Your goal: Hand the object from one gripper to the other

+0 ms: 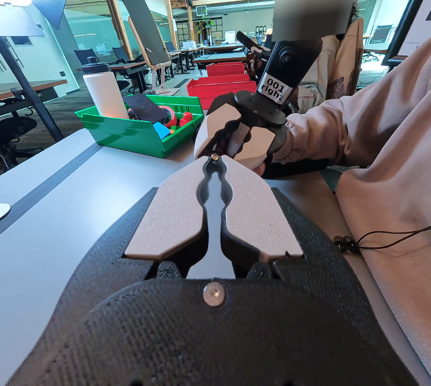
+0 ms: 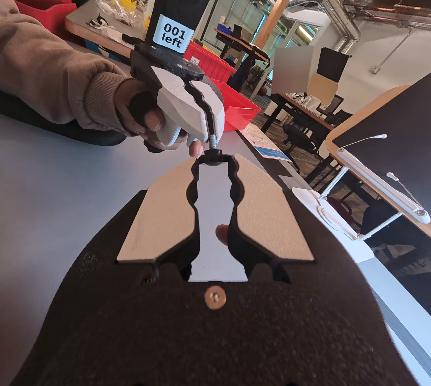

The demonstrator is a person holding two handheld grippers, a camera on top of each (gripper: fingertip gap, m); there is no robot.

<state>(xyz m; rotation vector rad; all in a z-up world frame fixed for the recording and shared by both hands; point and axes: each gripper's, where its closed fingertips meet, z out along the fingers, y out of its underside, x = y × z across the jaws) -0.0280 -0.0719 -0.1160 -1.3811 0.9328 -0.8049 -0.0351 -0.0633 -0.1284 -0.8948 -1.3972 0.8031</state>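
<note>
The object is a small screw with a black knob head (image 2: 212,157) and a silver threaded shank (image 2: 212,140). In the right wrist view, my right gripper (image 2: 213,159) has its fingertips closed on the black head. My left gripper (image 2: 211,137) comes down from above and pinches the shank. In the left wrist view, my left gripper (image 1: 214,158) is shut on the screw's silver end (image 1: 214,157), and the right gripper (image 1: 225,152) meets it tip to tip. The screw hangs a little above the grey table (image 1: 70,188).
A green bin (image 1: 140,132) with a white bottle (image 1: 105,92), tape and blocks stands at the table's back. Red bins (image 1: 217,92) lie behind it and show again in the right wrist view (image 2: 235,109). A white-based stand (image 2: 331,218) holding a dark board is at the right edge. Sleeved arms reach in. Both grippers' tips are close together, under 4 cm apart.
</note>
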